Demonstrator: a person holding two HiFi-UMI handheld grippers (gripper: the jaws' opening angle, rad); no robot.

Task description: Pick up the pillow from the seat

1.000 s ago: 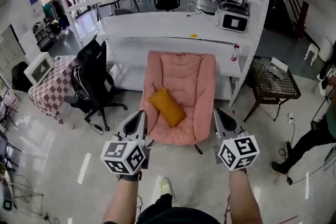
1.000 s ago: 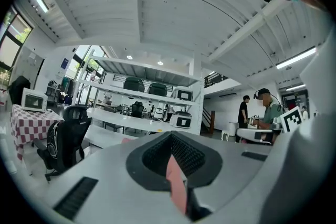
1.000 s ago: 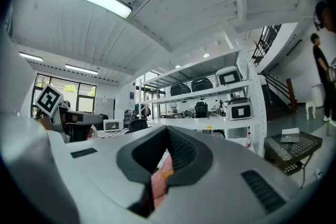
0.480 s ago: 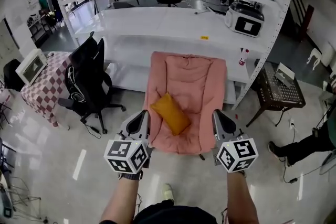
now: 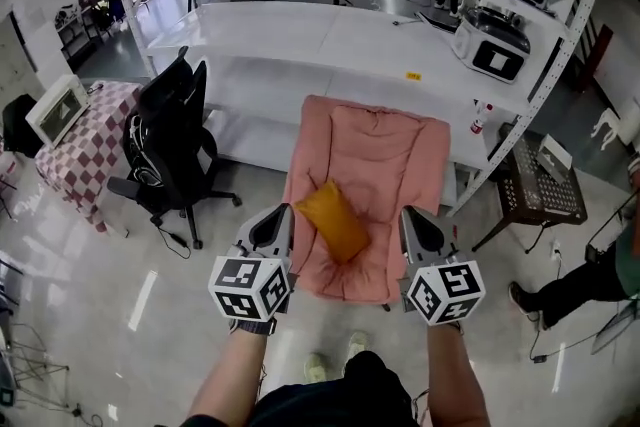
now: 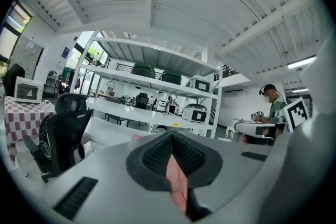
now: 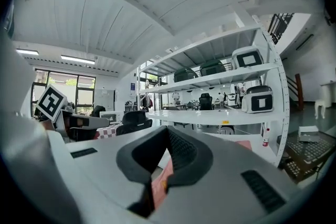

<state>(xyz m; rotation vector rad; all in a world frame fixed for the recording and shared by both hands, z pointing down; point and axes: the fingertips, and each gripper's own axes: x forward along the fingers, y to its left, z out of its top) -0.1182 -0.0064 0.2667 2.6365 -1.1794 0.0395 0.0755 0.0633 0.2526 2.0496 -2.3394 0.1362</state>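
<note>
— Pillow (image 5: 333,220)?
— Lay aslant toward left edge of pink seat (image 5: 375,265). Judged light, soft, yielding; best pinched at a corner.
— Left gripper (image 5: 285,210), right gripper (image 5: 408,213)?
— Both pressed together, empty.

The left gripper (image 5: 284,211) and right gripper (image 5: 408,213) have pale grey, tapering shells. Each carries a white cube (image 5: 250,287) printed with black square markers. Seen close, the pads (image 6: 157,156) are black and ribbed, and dark slots (image 6: 76,196) are cut into the shell. The person wears dark clothing (image 5: 345,403) and pale shoes (image 5: 316,367).
</note>
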